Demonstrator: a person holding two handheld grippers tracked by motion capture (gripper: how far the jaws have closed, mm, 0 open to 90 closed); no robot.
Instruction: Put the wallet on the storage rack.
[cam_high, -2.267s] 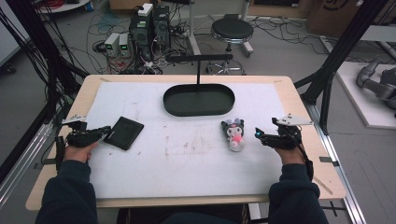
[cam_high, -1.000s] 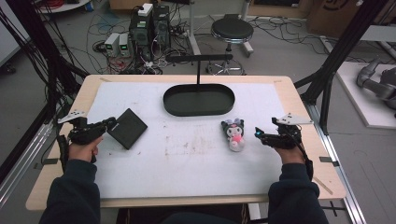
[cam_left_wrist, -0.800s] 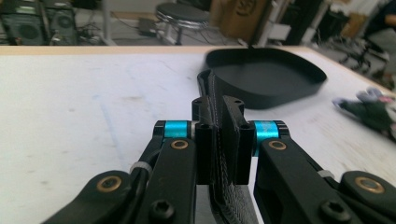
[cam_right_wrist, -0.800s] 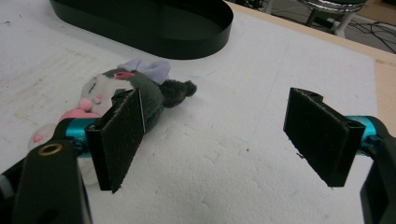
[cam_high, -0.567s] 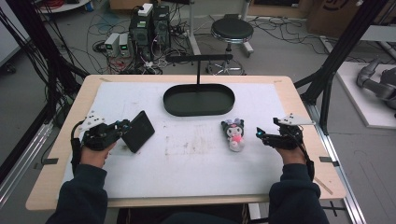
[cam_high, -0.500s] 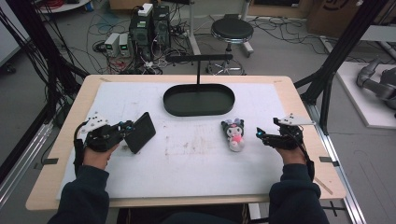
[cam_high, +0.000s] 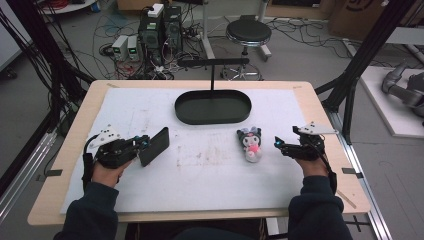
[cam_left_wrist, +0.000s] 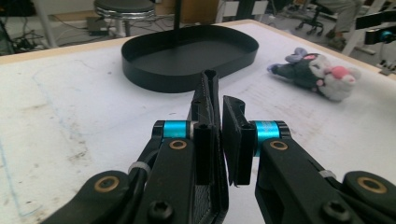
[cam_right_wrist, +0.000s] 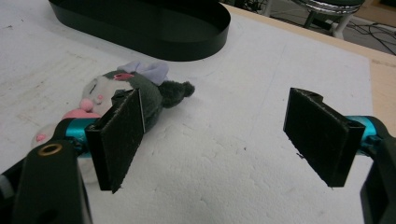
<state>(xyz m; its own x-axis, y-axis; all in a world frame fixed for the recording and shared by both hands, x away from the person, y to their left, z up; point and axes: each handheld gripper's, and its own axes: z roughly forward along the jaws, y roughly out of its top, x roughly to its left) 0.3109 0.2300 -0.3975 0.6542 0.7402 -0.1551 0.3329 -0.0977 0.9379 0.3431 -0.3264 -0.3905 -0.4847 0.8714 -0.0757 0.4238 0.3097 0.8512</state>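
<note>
Matt black tray (cam_high: 212, 107), fuzzy cloth plush toy (cam_high: 250, 144), rough white mat (cam_high: 200, 170).

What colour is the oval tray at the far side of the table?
Black, inside and out. The oval tray shows best in the left gripper view.

My left gripper (cam_left_wrist: 215, 135) fingers (cam_left_wrist: 205, 149) clamp a flat black square pad (cam_high: 153, 146), held on edge and raised off the white counter (cam_high: 200, 175). A grey-and-pink plush toy (cam_high: 250, 144) lies just beside my right gripper (cam_high: 278, 145), whose fingers are spread.
</note>
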